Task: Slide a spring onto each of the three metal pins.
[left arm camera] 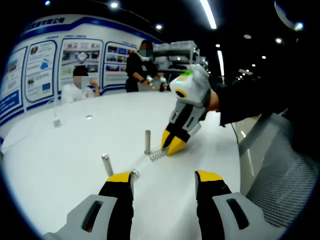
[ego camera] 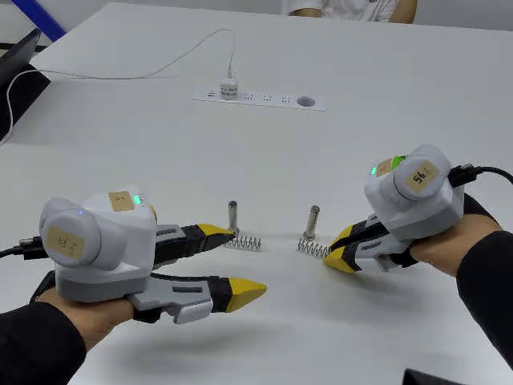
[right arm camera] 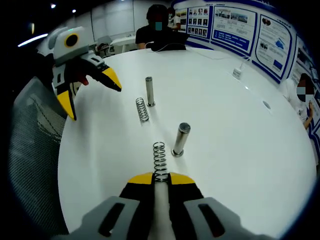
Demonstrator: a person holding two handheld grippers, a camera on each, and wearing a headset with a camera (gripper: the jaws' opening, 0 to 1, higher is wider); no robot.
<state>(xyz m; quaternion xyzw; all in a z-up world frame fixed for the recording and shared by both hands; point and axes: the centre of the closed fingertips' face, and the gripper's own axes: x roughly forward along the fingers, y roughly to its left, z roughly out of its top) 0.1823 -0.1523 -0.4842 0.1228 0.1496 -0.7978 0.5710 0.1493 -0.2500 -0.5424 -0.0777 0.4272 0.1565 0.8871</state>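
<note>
Two short cylindrical silver metal pins stood upright and apart on the white table (ego camera: 160,152): the left pin (ego camera: 232,215) and the right pin (ego camera: 311,222). Each had a small coiled steel-wire spring lying flat at its base.

The left spring (ego camera: 244,241) lay just beside the foot of the left pin. The left gripper (ego camera: 240,261) was held low over the table with its yellow-tipped jaws wide apart and nothing between them. One jaw tip was just beside the end of the left spring, as the left gripper view (left arm camera: 164,177) confirmed.

The right spring (ego camera: 313,249) ran from the foot of the right pin toward the right gripper (ego camera: 335,255). In the right gripper view, the jaws were closed on the near end of this spring (right arm camera: 159,160), with the right pin (right arm camera: 180,139) just beyond.

A white recessed power strip (ego camera: 260,99) sat farther back on the table.
</note>
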